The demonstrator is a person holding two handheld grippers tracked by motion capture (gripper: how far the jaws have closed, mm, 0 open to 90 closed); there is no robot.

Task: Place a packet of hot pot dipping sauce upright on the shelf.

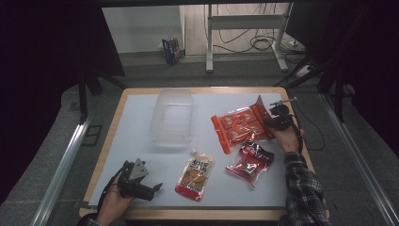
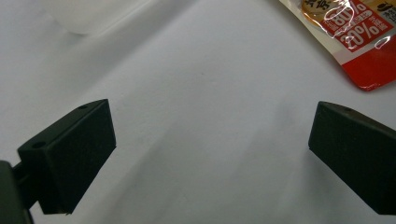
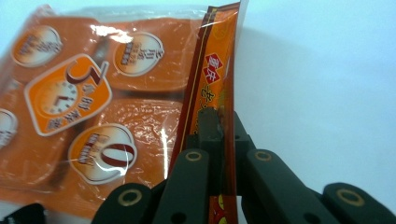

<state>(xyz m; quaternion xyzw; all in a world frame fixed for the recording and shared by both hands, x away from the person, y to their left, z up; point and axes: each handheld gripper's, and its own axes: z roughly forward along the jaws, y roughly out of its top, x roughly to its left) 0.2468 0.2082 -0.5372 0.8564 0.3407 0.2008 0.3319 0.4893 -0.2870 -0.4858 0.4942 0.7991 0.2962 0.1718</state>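
Right hand-held gripper point(image 3: 219, 135) (clamped) on crinkly orange packet point(image 3: 93, 107)

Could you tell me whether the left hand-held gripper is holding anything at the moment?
No, the left hand-held gripper has its jaws wide apart over bare white table, with nothing between them.
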